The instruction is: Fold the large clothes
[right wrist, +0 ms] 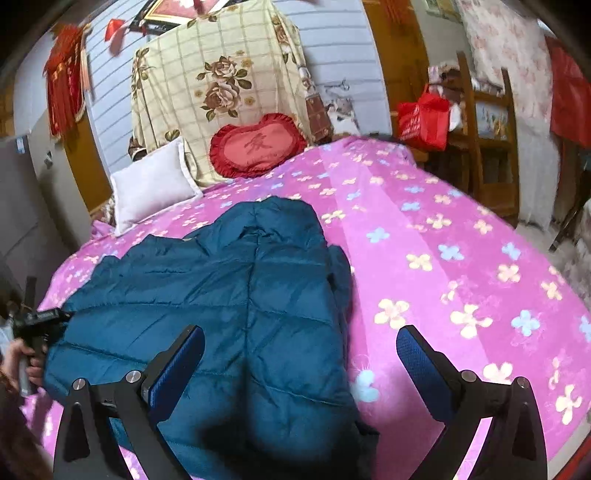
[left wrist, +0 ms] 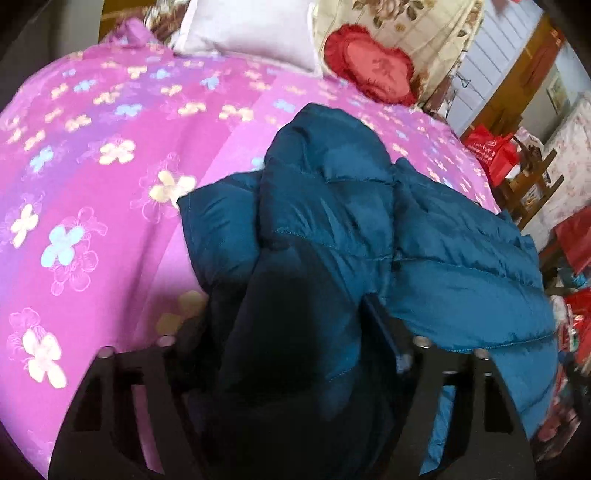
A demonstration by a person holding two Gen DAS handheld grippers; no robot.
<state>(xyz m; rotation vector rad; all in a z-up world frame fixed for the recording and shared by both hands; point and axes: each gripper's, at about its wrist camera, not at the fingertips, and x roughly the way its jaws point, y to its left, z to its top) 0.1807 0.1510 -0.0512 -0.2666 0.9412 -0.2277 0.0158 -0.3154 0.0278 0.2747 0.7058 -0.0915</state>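
Left wrist view, step in hand: You look to be partway through a fold, drawing a bunched part of the teal puffer jacket (left wrist: 369, 206) across its own body on the pink flowered bedspread (left wrist: 92, 155).
Left wrist view, claw: Your left gripper (left wrist: 291, 369) has a thick dark fold of the jacket filling the gap between its fingers. The fingertips are buried under the cloth, so you cannot tell from here whether the pads press on it or merely stand around it. The jaws look partly apart, not at their widest.
Left wrist view, jacket: It lies heaped toward the bed's right side, one lobe reaching toward the red heart cushion (left wrist: 373, 70) and the white pillow (left wrist: 251, 33).
Right wrist view, claw: Your right gripper (right wrist: 301, 365) stands wide open, blue pads bare, holding nothing. It hangs above the jacket's near end; contact cannot be judged.
Right wrist view, jacket: The quilted body lies fairly flat along the bed. At the far left edge a hand (right wrist: 26, 363) grips the other tool beside the jacket's side.
Right wrist view, next move: Probably you lay the left's fold down squarely, then bring the right down to take the near hem. The slick padding may spring back, so flatten before letting go.
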